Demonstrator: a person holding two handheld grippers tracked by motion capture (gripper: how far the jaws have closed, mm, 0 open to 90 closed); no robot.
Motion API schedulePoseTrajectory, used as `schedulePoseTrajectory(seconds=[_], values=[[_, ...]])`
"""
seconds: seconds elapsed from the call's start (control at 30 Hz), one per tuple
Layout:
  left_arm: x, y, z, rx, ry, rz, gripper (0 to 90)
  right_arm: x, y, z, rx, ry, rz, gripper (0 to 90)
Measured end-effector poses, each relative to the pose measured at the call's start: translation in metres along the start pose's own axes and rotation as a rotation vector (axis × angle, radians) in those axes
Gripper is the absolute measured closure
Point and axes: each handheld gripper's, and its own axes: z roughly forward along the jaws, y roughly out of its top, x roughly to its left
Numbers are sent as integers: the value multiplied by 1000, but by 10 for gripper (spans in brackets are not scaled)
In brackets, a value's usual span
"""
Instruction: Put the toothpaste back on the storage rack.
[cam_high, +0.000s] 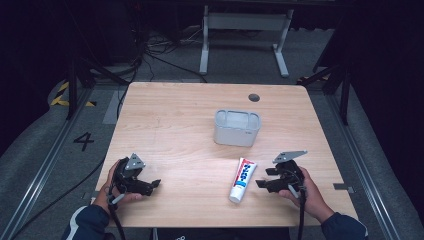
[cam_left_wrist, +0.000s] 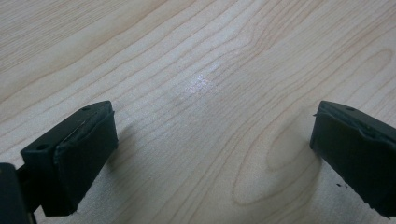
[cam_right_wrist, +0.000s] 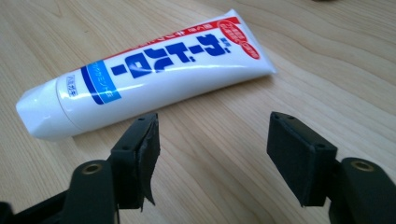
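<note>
Toothpaste tube (cam_high: 243, 179) just beside right hand-held gripper (cam_high: 262, 177)

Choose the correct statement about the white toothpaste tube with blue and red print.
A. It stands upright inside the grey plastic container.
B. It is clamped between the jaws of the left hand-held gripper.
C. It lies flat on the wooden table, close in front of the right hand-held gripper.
C: the white toothpaste tube with blue and red print lies flat on the wooden table, just ahead of the open right hand-held gripper, untouched.

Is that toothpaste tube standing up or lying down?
Lying down: the toothpaste tube rests flat on the table, cap toward the person.
</note>
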Motion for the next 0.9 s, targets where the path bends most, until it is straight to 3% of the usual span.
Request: schedulePoseTrajectory(seconds=[0.23,0.43,0.73,0.9], values=[[0,0,0,0,2,8,14,7,14,6,1,22,24,302],[1,0,-1,-4,6,13,19,13,17,15,49,46,38,293],[1,0,-1,-3,5,14,18,12,28,24,72,72,58,247],[1,0,-1,-4,5,14,18,10,33,26,66,109,94,234]])
